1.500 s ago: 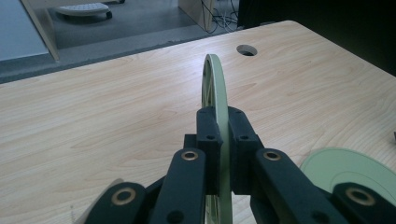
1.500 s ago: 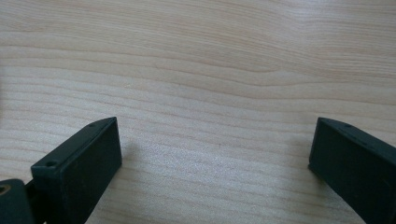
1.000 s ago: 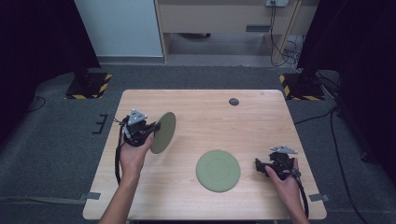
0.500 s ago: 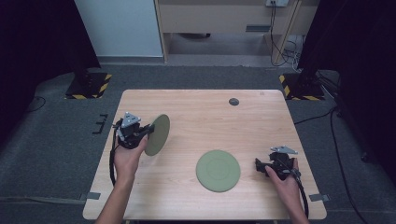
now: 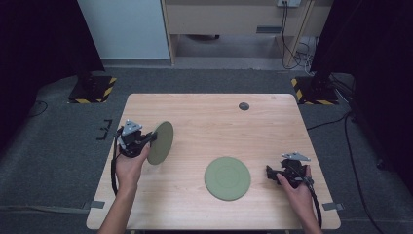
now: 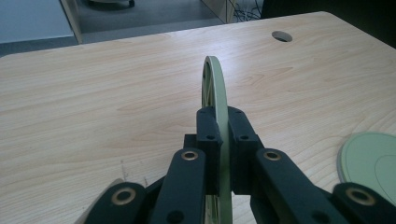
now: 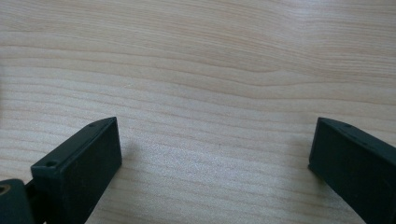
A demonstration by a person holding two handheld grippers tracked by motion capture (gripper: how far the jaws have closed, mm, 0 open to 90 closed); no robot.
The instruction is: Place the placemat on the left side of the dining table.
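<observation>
The left gripper [image 5: 146, 140] has its jaws clamped on the rim of a green plate [image 5: 161, 142], held on edge above the table [image 5: 195, 112]. It looks stiff, light and probably smooth, so the rim suits gripping. A second plate [image 5: 227, 178] lies flat mid-table. The right gripper [image 5: 271, 171] rests there, jaws apart.

A round, flat, pale green plate [image 5: 161, 142] stands on edge, clamped by its rim between the pads of the left gripper [image 5: 146, 139] and reaching out beyond them above the table. In the left gripper view it shows edge-on, a thin upright arc [image 6: 215, 88] rising from between the jaws, its lower rim showing below them.
</observation>
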